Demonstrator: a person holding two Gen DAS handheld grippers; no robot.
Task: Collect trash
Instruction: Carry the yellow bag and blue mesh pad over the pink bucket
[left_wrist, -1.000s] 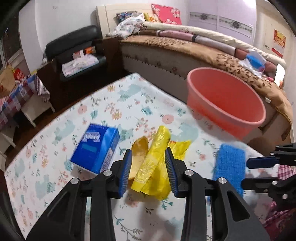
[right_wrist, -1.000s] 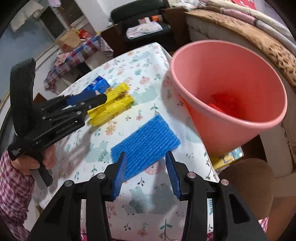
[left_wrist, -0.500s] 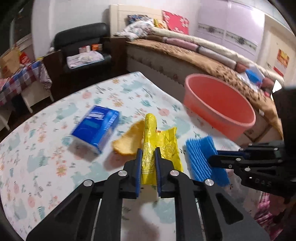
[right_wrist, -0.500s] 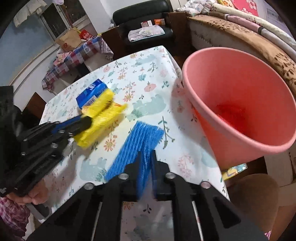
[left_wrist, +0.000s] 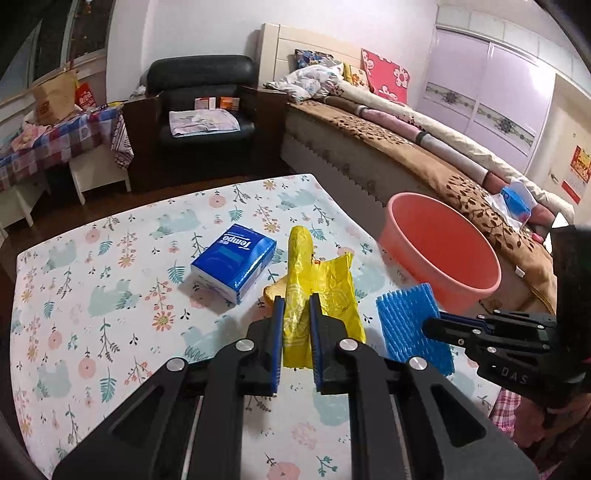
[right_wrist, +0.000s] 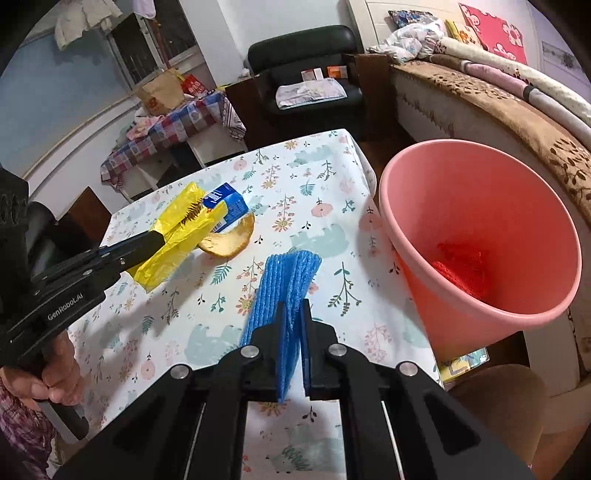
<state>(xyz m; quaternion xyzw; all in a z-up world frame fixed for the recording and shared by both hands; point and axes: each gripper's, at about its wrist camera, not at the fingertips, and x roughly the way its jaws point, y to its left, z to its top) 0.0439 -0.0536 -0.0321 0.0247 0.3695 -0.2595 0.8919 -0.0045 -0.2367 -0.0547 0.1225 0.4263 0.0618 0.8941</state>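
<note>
My left gripper (left_wrist: 296, 306) is shut on a crumpled yellow plastic bag (left_wrist: 317, 280) and holds it above the floral table; it also shows in the right wrist view (right_wrist: 177, 236). My right gripper (right_wrist: 291, 310) is shut on a blue foam net sleeve (right_wrist: 284, 280), lifted off the table, also seen in the left wrist view (left_wrist: 410, 325). The pink bin (right_wrist: 480, 236) stands off the table's right edge with red trash (right_wrist: 461, 269) inside. An orange peel (right_wrist: 229, 243) lies on the table beside the yellow bag.
A blue Tempo tissue pack (left_wrist: 234, 260) lies on the floral tablecloth (left_wrist: 110, 295) left of the yellow bag. A bed (left_wrist: 406, 147) runs behind the bin. A black armchair (left_wrist: 203, 103) and a checked side table (left_wrist: 55, 140) stand beyond the table's far edge.
Both grippers went from open to shut, the left on the yellow bag and the right on the blue foam sleeve, and both have lifted their items off the table.
</note>
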